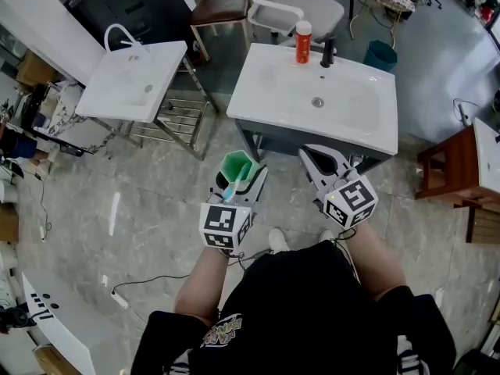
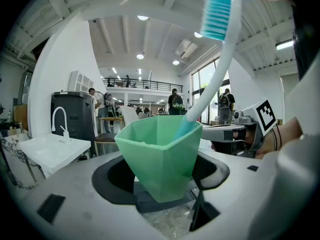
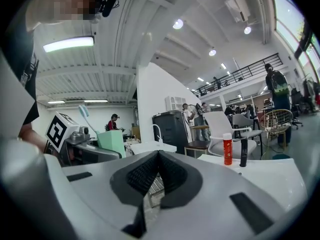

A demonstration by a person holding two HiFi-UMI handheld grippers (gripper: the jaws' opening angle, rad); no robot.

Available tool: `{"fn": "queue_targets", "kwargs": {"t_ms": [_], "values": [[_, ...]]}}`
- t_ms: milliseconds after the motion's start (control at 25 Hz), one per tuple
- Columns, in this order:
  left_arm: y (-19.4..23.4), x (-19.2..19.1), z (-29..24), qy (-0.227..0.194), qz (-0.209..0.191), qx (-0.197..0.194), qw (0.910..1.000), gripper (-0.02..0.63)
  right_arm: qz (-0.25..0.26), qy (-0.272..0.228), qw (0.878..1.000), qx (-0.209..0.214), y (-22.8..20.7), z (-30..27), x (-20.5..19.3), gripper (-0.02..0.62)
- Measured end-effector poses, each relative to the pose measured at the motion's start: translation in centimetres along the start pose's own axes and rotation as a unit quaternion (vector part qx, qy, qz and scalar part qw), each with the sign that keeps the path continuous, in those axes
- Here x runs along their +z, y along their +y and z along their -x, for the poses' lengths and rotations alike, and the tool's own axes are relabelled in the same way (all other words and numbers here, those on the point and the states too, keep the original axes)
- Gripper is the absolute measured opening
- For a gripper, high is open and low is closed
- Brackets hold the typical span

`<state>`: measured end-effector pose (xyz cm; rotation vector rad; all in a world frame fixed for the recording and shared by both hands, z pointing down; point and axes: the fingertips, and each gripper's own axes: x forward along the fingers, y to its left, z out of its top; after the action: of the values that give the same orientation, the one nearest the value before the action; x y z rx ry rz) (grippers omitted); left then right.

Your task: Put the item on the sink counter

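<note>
A green faceted cup (image 2: 159, 156) with a white-and-teal toothbrush (image 2: 216, 44) standing in it sits between the jaws of my left gripper (image 2: 161, 184), which is shut on the cup. In the head view the cup (image 1: 237, 168) hangs over the floor, just short of the front left corner of the white sink counter (image 1: 266, 92). My right gripper (image 1: 321, 155) is beside it at the counter's front edge, its jaws shut with nothing in them. The right gripper view shows its closed tips (image 3: 156, 158) and the cup (image 3: 111, 142) off to the left.
An orange bottle (image 1: 303, 41) and a black faucet (image 1: 328, 51) stand at the back of the sink counter, behind the basin drain (image 1: 317, 101). A second white sink (image 1: 137, 80) on a metal frame stands to the left. A wooden stand (image 1: 453, 170) is at the right.
</note>
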<state>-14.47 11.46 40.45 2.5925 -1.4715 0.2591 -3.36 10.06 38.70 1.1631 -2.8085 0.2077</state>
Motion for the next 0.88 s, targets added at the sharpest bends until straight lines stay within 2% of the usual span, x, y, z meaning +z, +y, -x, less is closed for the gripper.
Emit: {"fn": "queue_targets", "kwargs": {"t_ms": [400,880], "values": [[0.7,-0.6,0.0,0.006,0.004,-0.011,0.9999,0.311,0.003,0.001,1.000,-0.003,1.1,-0.7,0.0,0.054],[0.6,0.2,-4.2,0.010,0.006,-0.005,0.9999,0.311,-0.006,0.004,1.000,0.004,-3.4,-2.3,0.1,0.054]]}}
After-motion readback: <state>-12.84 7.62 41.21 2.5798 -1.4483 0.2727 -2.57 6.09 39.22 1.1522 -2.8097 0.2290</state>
